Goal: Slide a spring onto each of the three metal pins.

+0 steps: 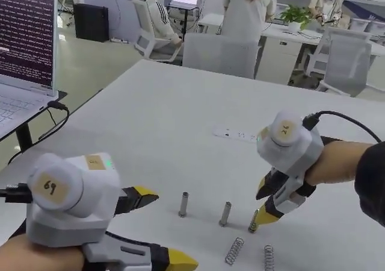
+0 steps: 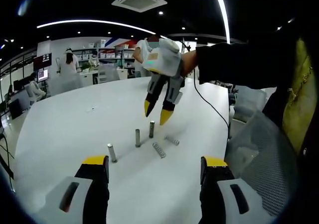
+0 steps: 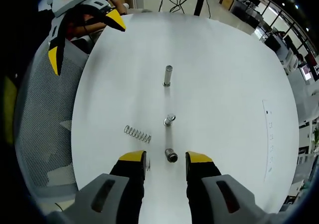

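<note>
Three pins: all stand upright in a row on the white table [image 1: 150,120]. They are the far pin [image 1: 183,204] toward my left tongs, the middle pin [image 1: 225,213], and the end pin [image 1: 253,220] under my right tongs.
End pin: it looks ribbed in the head view, so I judge a spring already sits on it, though I cannot be sure.
Far and middle pins: smooth bare metal, with no spring on either.
Loose springs: two lie flat on the table on my side of the row. The first spring [image 1: 234,250] is near the middle pin, and the second spring [image 1: 268,256] is beside it without touching it.
Right tongs: my right tongs [image 1: 264,203] point down just above the end pin. They are moderately parted with the pin between the jaws, and they grip nothing.
Left tongs: my left tongs [image 1: 163,227] are spread wide and empty, hovering near the far pin.
Step in hand: one pin seems done, so I judge the second spring comes next.
Next move: bring the right tongs to the first spring and pinch it lightly near one end. Stand it upright, line its bore over the middle pin's tip and let it slide down.
Risk: the spring is light and round, so it could roll or pop out of the tongs. A knock could also topple a pin.
</note>
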